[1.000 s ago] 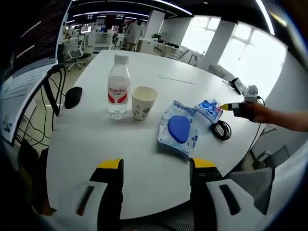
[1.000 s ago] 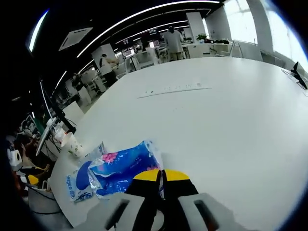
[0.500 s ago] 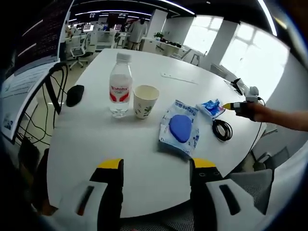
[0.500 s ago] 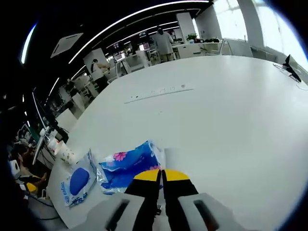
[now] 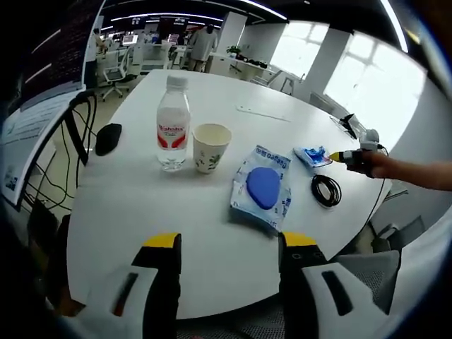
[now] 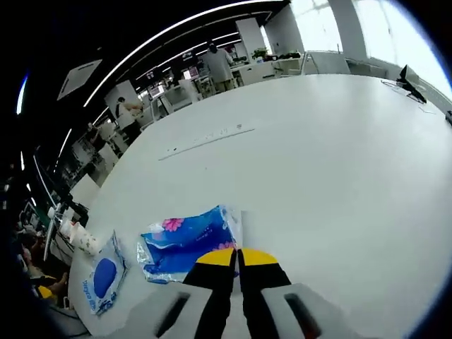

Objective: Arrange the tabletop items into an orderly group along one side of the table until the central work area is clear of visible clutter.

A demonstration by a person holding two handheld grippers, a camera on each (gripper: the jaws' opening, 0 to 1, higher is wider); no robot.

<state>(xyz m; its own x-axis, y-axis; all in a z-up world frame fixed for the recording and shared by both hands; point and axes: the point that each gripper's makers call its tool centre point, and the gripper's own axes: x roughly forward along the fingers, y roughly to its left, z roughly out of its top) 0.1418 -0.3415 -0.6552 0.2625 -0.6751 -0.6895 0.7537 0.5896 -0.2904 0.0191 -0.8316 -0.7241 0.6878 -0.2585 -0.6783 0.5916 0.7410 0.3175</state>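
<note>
Print on the water bottle label and on the blue-and-white packet is too small to read. The right gripper covers the near edge of the tissue pack. The table near rim is cut off behind the left gripper.

I see an open-plan office around my large round white table. Long white ceiling light strips run across a dark ceiling. Tall bright windows fill the far wall, with white square pillars between them. Rows of white desks and grey office chairs stand beyond, people among them. A dark monitor with black cables hanging below stands beside the table.
</note>
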